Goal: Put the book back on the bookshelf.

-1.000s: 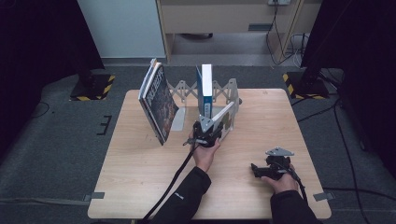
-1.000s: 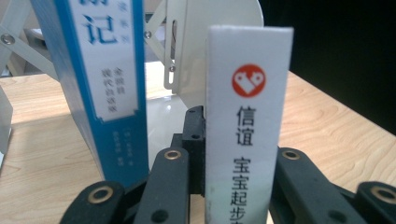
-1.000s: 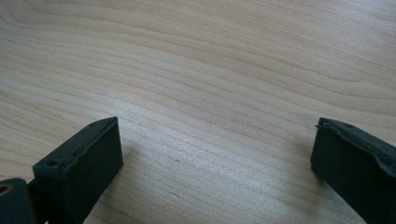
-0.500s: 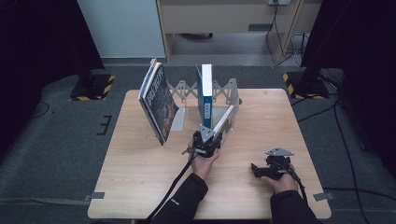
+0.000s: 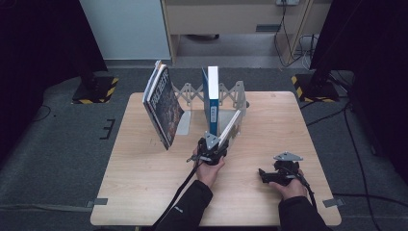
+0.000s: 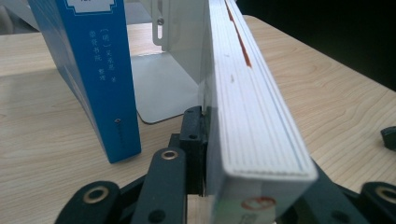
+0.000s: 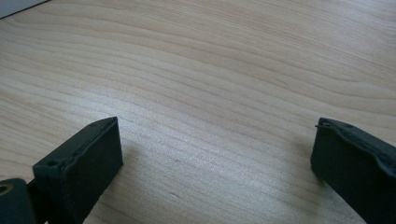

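My left gripper (image 5: 215, 145) is shut on the lower end of a white book (image 5: 231, 126). The book leans to the right against the end plate of a grey metal book rack (image 5: 232, 90). In the left gripper view the white book (image 6: 254, 107) runs between the jaws, with the left finger (image 6: 193, 133) against its cover. The jaws have just been opening slightly, and the book is still between them. A blue book (image 5: 211, 98) stands upright in the rack just to its left, spine (image 6: 100, 70) facing me. My right gripper (image 5: 267, 176) rests open on the table, nothing between its fingers (image 7: 81, 161).
A dark-covered book (image 5: 163, 107) leans at the rack's left end. The rack's flat base plate (image 6: 161, 91) lies between the blue and white books. The wooden table (image 5: 144, 183) has bare room at front left. Dark stands flank the table on the floor.
The left gripper has sunk a little and come toward the person, bringing the white book's lower end with it. The right gripper has stayed put.
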Demonstrator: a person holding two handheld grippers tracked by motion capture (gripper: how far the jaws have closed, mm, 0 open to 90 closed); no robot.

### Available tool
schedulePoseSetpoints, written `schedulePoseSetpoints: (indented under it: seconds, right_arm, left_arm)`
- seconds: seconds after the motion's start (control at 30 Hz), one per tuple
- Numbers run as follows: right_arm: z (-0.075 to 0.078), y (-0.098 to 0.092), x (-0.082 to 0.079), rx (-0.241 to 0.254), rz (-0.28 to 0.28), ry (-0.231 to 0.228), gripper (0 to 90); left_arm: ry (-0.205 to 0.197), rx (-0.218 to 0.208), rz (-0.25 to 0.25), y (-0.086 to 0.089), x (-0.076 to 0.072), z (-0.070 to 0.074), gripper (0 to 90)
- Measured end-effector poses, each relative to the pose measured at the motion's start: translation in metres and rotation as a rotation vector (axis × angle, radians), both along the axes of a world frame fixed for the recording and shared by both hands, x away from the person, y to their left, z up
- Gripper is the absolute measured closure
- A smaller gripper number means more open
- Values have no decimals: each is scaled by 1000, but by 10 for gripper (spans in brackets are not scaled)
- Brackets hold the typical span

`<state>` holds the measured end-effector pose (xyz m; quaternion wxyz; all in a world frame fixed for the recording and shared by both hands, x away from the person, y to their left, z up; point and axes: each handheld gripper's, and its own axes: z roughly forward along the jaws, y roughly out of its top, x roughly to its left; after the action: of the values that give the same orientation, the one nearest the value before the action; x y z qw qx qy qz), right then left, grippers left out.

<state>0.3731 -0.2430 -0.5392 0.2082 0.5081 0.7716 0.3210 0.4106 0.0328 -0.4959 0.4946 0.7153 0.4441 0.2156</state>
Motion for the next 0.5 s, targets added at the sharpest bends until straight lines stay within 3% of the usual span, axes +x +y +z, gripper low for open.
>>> schedulePoseSetpoints:
  seconds: [0.13, 0.3, 0.5]
  right_arm:
    - [0, 0, 0, 0, 0, 0, 23]
    - [0, 0, 0, 0, 0, 0, 23]
    - [0, 0, 0, 0, 0, 0, 23]
  left_arm:
    - [-5, -27, -5, -2, 4, 7, 691]
    - [-5, 21, 4, -6, 5, 13, 732]
    - [-12, 10, 13, -4, 6, 14, 747]
